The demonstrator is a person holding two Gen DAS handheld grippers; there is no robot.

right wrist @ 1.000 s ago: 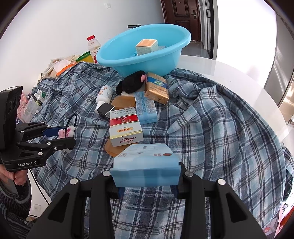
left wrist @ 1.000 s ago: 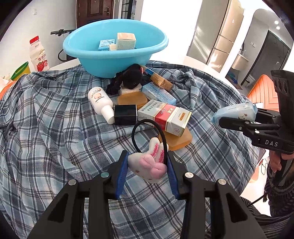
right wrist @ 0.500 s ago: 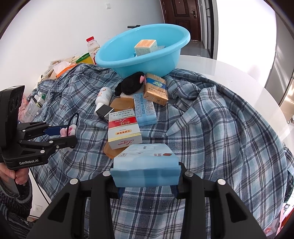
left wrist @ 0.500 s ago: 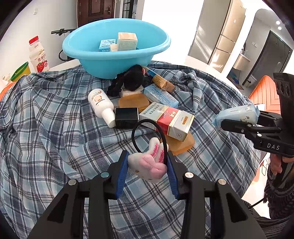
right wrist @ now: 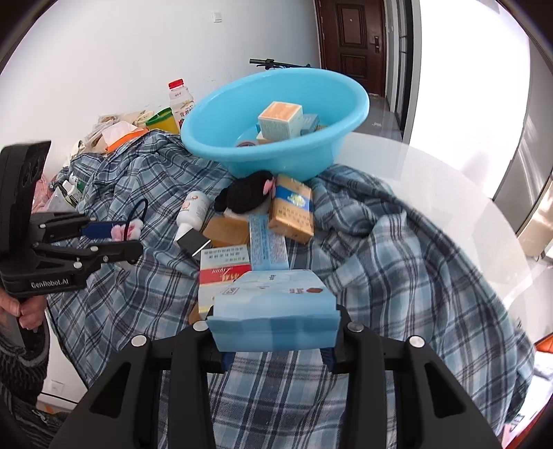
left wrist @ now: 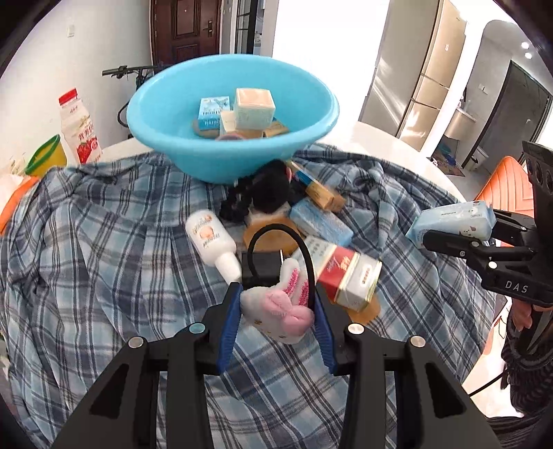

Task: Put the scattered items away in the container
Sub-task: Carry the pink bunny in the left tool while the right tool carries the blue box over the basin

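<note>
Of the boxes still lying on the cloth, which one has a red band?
The red-and-white box nearest the left gripper; the others are light blue and tan-and-blue.

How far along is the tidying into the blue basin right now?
Partly done. Several small boxes already sit in the blue basin. In hand: the left gripper clamps a plush hair tie, the right gripper a tissue pack. Left on the plaid cloth: lotion bottle, red-and-white box, black plush, other boxes.

Bright daylight, blown-out glare from the doorway (left wrist: pixel 321 31), fisheye bending and dark vignette at edges, slight motion blur
</note>
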